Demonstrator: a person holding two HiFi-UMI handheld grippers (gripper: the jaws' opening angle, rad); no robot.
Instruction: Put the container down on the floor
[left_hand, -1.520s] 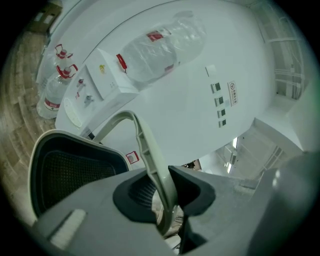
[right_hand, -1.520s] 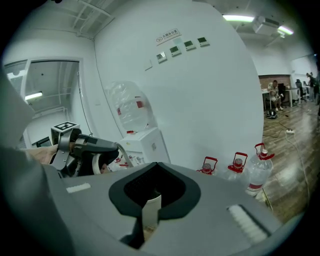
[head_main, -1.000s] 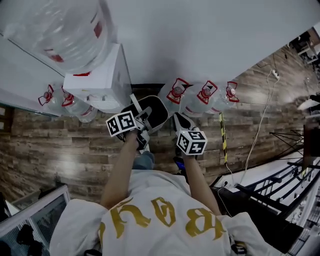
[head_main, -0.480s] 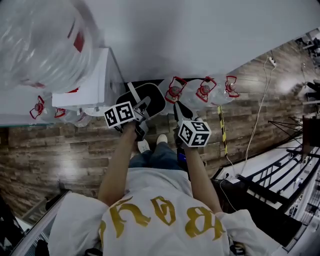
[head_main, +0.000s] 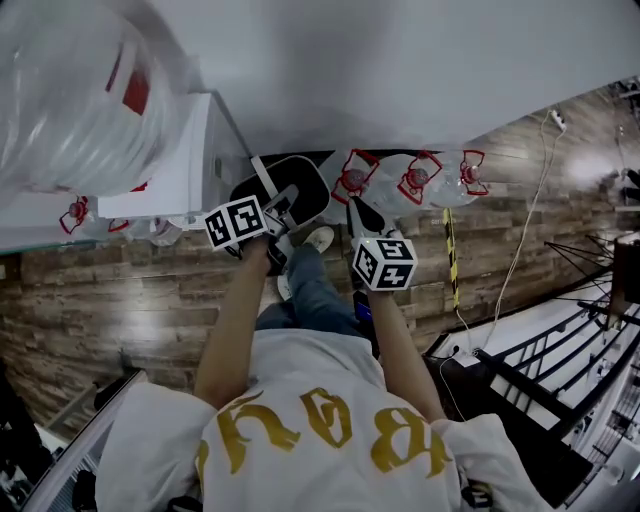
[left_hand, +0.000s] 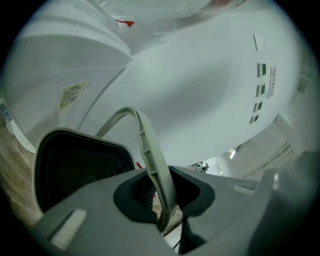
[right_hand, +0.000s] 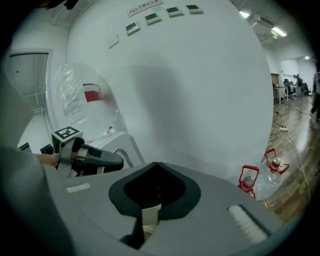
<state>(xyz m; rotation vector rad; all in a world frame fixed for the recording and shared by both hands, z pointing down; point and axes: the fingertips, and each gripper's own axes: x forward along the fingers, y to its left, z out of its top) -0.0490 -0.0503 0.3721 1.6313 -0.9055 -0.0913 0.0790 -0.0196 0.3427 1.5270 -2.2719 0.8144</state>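
Observation:
The container (head_main: 300, 185) is a dark bin with a pale grey hoop handle (left_hand: 150, 150), hanging above the wooden floor just in front of the white wall. My left gripper (head_main: 278, 215) is shut on that handle, which runs up through its jaws in the left gripper view; the bin's dark body (left_hand: 75, 170) hangs at lower left there. My right gripper (head_main: 358, 215) sits just right of the bin with its jaws together (right_hand: 150, 210); a thin pale strip shows at their seam. The right gripper view shows the left gripper (right_hand: 107, 160) off to its left.
A white water dispenser (head_main: 170, 170) with a large clear bottle (head_main: 70, 90) stands close on the left. Clear water bottles with red handles (head_main: 410, 180) line the wall on the right, more (head_main: 80, 215) on the left. A white cable (head_main: 520, 230) and black rails (head_main: 560, 360) lie right.
The bin stays hanging from the left gripper. The person's leg and shoe have stepped forward under the grippers, and the dispenser now fills more of the left side.

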